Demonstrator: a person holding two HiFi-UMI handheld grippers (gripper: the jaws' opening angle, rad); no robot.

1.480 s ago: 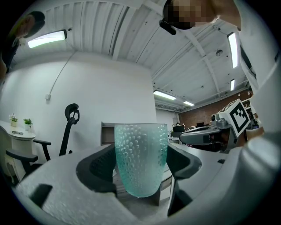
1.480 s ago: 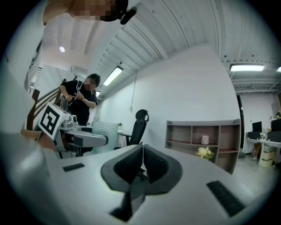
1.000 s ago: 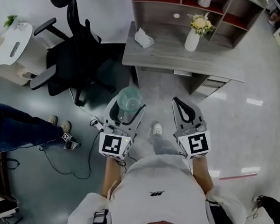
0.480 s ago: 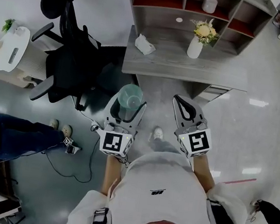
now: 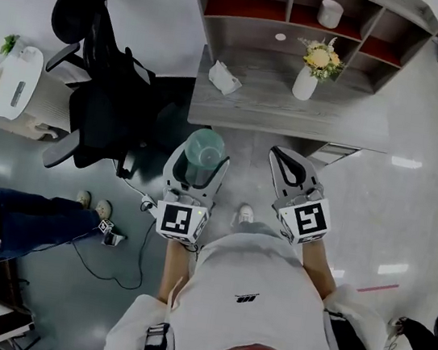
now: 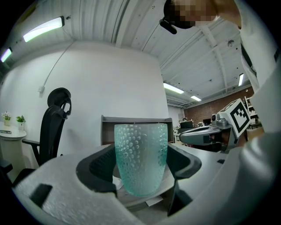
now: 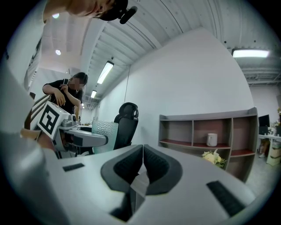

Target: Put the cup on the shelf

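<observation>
Pale green dimpled glass marks the cup point(image 5: 204, 151), which in the head view is pinched upright in the left gripper point(image 5: 199, 163). It is held short of the shelf point(image 5: 244, 7), on the near side of the desk point(image 5: 333, 118) that stands against it. Compared with a second ago, the shelf is seen larger and lower in the frame, so ground has been gained toward it. By this reading the approach is under way, and the cup has yet to be carried over the desk. The right gripper point(image 5: 285, 160) is held equally short of the shelf.

In the left gripper view the cup point(image 6: 141, 158) is clamped between both jaws, with the shelf partly hidden behind it.

In the right gripper view the jaws are pressed together on nothing. The shelf point(image 7: 202, 132), with a white mug point(image 7: 211, 139) on it, is seen well ahead.
</observation>
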